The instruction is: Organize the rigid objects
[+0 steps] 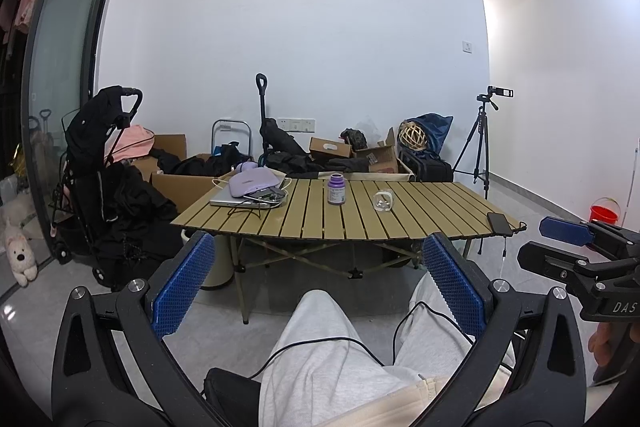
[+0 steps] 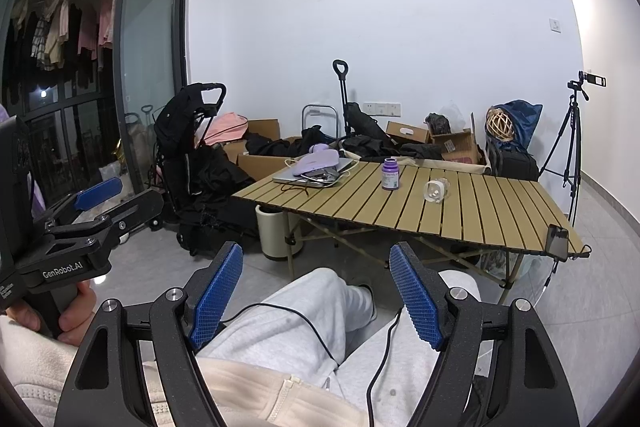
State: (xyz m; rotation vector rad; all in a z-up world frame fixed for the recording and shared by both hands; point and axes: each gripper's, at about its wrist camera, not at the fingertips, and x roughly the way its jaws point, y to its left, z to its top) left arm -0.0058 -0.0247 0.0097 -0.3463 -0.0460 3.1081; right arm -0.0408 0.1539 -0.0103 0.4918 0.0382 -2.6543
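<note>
A purple bottle (image 1: 335, 189) stands upright on the slatted folding table (image 1: 420, 219). A clear glass jar (image 1: 383, 201) lies on its side to the bottle's right. Both also show in the right wrist view, the bottle (image 2: 390, 174) and the jar (image 2: 437, 190). My left gripper (image 1: 320, 275) is open and empty, held over the person's lap well short of the table. My right gripper (image 2: 316, 287) is open and empty too, also above the lap. Each gripper appears at the edge of the other's view.
A laptop (image 1: 240, 199) with a lilac case (image 1: 252, 183) and cables on it lies at the table's back left. A phone (image 1: 500, 223) lies at the front right corner. A stroller (image 1: 104, 167), boxes, bags, a tripod (image 1: 480, 147) and a red bucket (image 1: 606, 213) surround the table.
</note>
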